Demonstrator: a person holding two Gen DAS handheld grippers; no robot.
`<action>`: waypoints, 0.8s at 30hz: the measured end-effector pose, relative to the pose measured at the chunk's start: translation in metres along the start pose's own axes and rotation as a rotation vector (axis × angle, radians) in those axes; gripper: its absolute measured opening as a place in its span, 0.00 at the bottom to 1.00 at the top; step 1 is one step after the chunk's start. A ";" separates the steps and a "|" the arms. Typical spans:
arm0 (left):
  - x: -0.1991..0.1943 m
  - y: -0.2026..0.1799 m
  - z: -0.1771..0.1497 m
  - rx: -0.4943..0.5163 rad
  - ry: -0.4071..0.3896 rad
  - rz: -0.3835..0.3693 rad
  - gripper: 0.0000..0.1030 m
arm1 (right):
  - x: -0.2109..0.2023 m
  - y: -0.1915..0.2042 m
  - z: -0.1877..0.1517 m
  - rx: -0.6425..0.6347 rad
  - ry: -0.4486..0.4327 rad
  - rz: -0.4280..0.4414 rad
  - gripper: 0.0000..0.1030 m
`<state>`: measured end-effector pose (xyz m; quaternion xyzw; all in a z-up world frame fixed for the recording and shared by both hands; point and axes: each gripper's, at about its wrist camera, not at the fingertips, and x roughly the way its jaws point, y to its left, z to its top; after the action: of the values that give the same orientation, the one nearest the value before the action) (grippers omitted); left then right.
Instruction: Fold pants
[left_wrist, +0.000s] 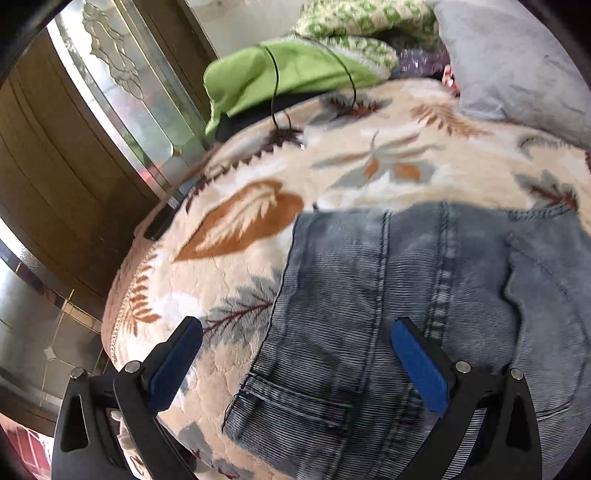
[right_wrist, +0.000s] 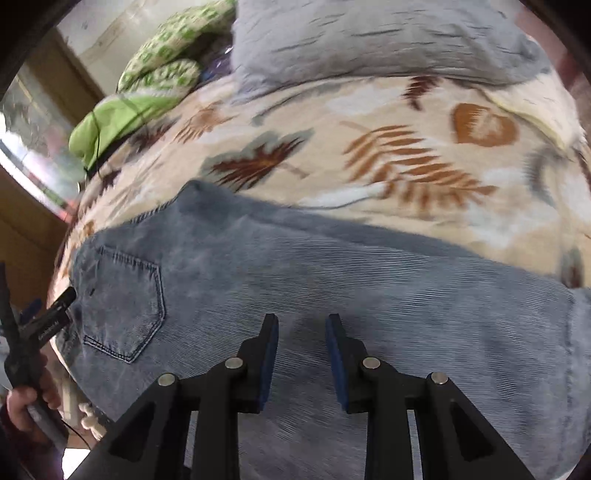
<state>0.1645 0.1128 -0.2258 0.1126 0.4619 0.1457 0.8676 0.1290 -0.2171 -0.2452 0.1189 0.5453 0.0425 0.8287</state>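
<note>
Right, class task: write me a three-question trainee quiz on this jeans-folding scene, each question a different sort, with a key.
1. True or false: the left gripper is clamped on the jeans.
2. Multiple choice: what do the jeans lie on? A) a bare wooden floor B) a leaf-patterned blanket C) a glass table
3. Fill the gap: in the right wrist view, the back pocket sits toward the ____ side of the picture.

Key:
1. False; its jaws stand wide apart above the jeans' edge.
2. B
3. left

The right gripper is also open, gripping nothing.
</note>
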 end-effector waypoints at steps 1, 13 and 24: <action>0.003 0.000 -0.001 0.004 0.000 -0.007 1.00 | 0.007 0.006 0.001 -0.009 0.009 -0.009 0.29; 0.021 -0.002 0.008 0.025 0.046 -0.061 1.00 | 0.033 0.016 0.029 -0.028 0.016 -0.099 0.30; -0.079 -0.014 0.005 0.059 -0.120 -0.121 1.00 | -0.071 -0.058 -0.015 0.187 -0.186 0.066 0.66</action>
<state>0.1289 0.0714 -0.1667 0.1185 0.4194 0.0721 0.8971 0.0834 -0.2857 -0.2012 0.2171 0.4636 0.0077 0.8590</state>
